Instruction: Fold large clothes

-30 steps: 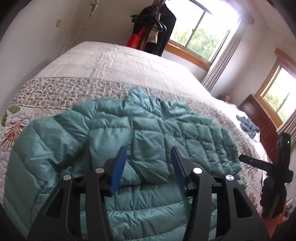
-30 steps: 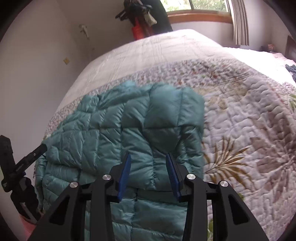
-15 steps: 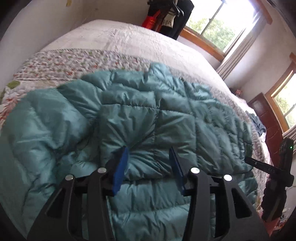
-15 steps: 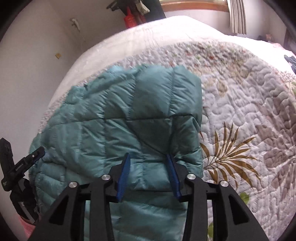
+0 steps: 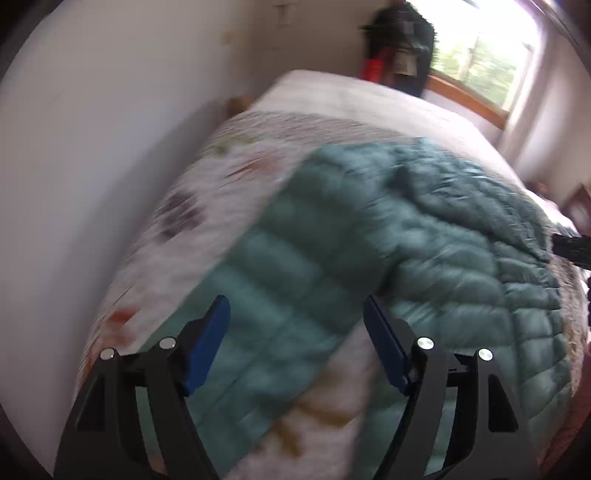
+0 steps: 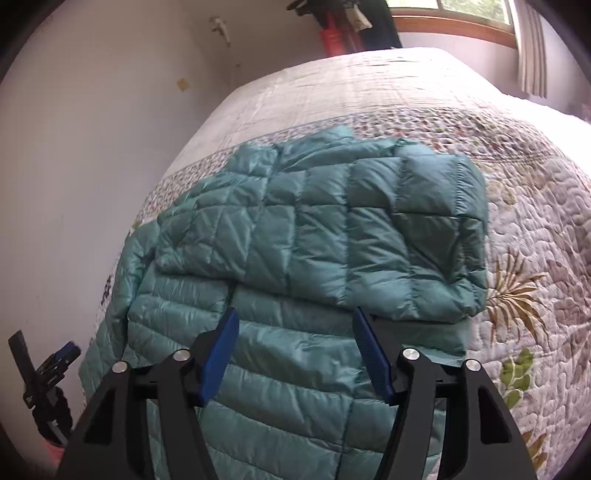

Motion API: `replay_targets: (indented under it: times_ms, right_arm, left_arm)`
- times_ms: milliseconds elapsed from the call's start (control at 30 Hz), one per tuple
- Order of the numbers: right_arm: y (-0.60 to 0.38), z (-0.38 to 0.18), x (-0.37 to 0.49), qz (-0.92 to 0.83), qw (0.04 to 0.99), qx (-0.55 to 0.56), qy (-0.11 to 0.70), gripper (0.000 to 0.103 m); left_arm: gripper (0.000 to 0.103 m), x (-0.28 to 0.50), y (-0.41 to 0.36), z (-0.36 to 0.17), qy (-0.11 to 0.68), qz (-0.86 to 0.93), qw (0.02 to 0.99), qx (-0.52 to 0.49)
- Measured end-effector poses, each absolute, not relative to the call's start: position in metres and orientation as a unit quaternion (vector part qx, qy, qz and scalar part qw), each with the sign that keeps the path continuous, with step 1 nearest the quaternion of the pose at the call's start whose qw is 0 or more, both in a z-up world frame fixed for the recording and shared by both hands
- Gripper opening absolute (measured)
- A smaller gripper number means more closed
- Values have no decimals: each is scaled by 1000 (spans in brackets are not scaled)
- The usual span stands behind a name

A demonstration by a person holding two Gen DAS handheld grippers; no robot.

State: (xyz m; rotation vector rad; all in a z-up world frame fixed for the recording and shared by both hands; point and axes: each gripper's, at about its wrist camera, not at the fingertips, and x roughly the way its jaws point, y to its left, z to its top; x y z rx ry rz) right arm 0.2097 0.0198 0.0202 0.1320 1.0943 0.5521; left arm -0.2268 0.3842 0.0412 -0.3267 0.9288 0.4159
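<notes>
Left wrist view, motion-blurred: the left gripper (image 5: 295, 343) hangs with jaws spread wide and empty over a sleeve of the teal puffer jacket (image 5: 424, 251), which lies on the quilted bed (image 5: 177, 221). Right wrist view: the right gripper (image 6: 295, 354), likewise wide apart and empty, sits above the jacket (image 6: 332, 229), one sleeve folded across its body.

Home bedroom. Large bed (image 6: 406, 85) with a floral quilted bedspread (image 6: 535, 229) pushed against a plain white wall (image 6: 92, 129). Wood-framed window (image 6: 454, 18) with a curtain (image 6: 532, 48) at the far end, greenery outside. Dark clothes hanging (image 5: 402, 40) next to the window, something red (image 6: 332, 40) underneath
</notes>
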Motion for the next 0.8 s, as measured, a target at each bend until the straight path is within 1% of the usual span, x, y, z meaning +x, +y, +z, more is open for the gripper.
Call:
replay_targets:
  times_ms: [133, 233, 300, 400, 500, 567, 633, 667, 700, 733, 767, 800]
  right_arm:
    - [36, 15, 202, 272, 809, 44, 519, 66]
    - [41, 12, 199, 278, 805, 41, 523, 66]
    - [41, 12, 200, 280, 803, 43, 524, 66]
    - [39, 13, 200, 276, 806, 44, 521, 66]
    - [35, 14, 201, 271, 810, 47, 518, 66]
    - [31, 14, 203, 265, 812, 50, 518, 66]
    - [29, 11, 206, 259, 811, 53, 521, 66]
    - [28, 10, 207, 258, 811, 55, 523, 66]
    - [27, 9, 208, 257, 810, 56, 525, 66]
    - [27, 7, 209, 255, 809, 56, 527, 66]
    - [27, 6, 210, 254, 809, 55, 528, 66]
    - [28, 4, 210, 252, 808, 53, 529, 66]
  left_arm:
    - [76, -315, 423, 35, 432, 279, 828, -222]
    - [77, -353, 433, 30, 420, 293, 814, -274]
    - [77, -362, 437, 24, 411, 273, 813, -309]
    - [77, -353, 436, 13, 403, 226, 811, -358]
    - [77, -334, 433, 0, 414, 209, 804, -373]
    - [74, -327, 432, -11, 417, 204, 800, -381]
    - [63, -318, 435, -21, 422, 206, 792, -390]
    - [60, -316, 438, -24, 421, 210, 790, -392]
    - [48, -316, 439, -25, 418, 217, 790, -392]
    - [39, -315, 439, -25, 416, 222, 790, -391]
    - [35, -316, 441, -25, 413, 225, 791, -392]
    - [25, -316, 442, -24, 405, 226, 793, -395]
